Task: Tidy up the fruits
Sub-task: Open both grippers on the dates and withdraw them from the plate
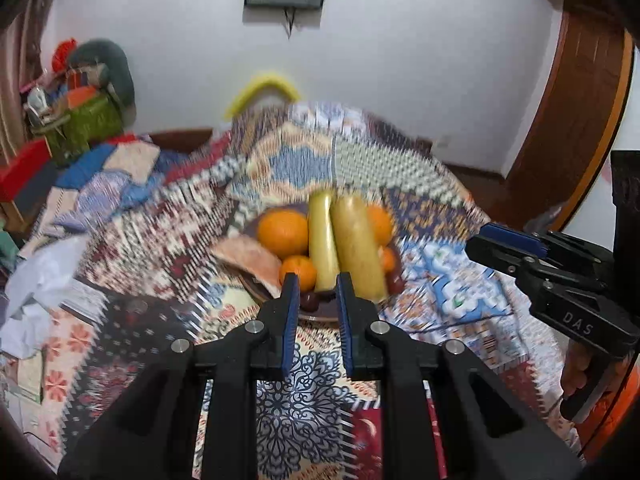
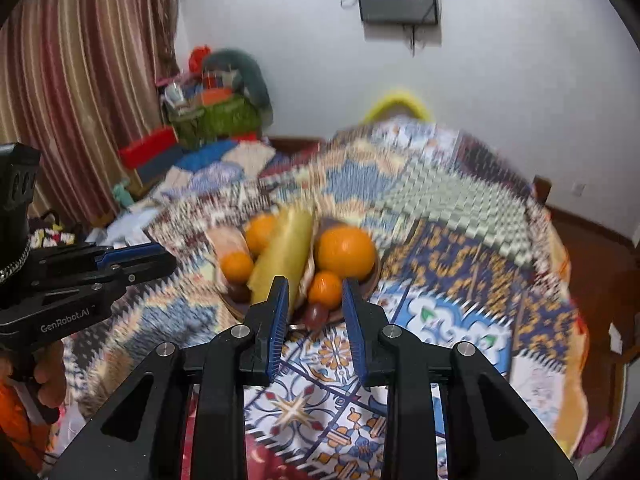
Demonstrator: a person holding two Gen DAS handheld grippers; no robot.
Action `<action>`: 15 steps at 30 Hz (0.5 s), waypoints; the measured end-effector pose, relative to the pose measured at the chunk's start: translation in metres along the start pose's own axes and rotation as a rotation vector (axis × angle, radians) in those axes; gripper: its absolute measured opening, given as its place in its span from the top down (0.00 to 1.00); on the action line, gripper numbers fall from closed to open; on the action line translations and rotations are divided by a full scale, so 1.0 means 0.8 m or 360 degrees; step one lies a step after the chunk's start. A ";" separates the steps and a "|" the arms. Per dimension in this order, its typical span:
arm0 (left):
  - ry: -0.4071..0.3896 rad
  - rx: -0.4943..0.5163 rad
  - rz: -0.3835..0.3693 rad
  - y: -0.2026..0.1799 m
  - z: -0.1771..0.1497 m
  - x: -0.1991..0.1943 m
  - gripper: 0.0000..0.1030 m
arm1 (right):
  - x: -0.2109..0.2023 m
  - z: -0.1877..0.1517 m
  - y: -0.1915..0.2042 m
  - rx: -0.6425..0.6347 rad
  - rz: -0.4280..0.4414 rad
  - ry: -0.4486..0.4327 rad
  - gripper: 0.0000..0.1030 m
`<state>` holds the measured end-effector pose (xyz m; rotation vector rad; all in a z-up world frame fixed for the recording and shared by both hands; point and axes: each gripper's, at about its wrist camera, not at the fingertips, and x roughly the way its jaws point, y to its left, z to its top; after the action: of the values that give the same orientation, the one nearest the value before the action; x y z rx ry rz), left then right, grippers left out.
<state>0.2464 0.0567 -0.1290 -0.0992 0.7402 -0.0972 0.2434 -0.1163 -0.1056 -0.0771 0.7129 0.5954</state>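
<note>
**Closing in on the fruit plate**

Left gripper, lower centre of the left view: jaws apart, holding nothing. Plate just beyond the tips, mid-frame, with oranges left of two bananas. Right gripper: jaws apart too, nothing held, aimed at the small orange. Best to slow down, centre on one fruit, keep grippers from crossing.
</note>
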 end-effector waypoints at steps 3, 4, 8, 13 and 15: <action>-0.0126 0.0037 0.0016 -0.011 0.010 -0.047 0.84 | -0.043 0.012 0.010 -0.0006 -0.0014 -0.0137 0.76; -0.0174 0.0049 0.0026 -0.016 0.012 -0.063 0.84 | -0.055 0.016 0.012 -0.0008 -0.0016 -0.0176 0.76; -0.0376 0.0076 0.0058 -0.036 0.017 -0.129 0.84 | -0.113 0.026 0.024 -0.0010 -0.0031 -0.0362 0.76; -0.0539 0.0091 0.0046 -0.052 0.016 -0.188 0.81 | -0.171 0.026 0.042 -0.0010 -0.0080 -0.0558 0.71; -0.0609 0.0102 0.0057 -0.059 0.012 -0.211 0.75 | -0.189 0.025 0.048 0.0005 -0.0075 -0.0615 0.63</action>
<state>0.1267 0.0314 -0.0031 -0.0413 0.3562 -0.0648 0.1439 -0.1532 0.0105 0.0245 0.3360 0.5435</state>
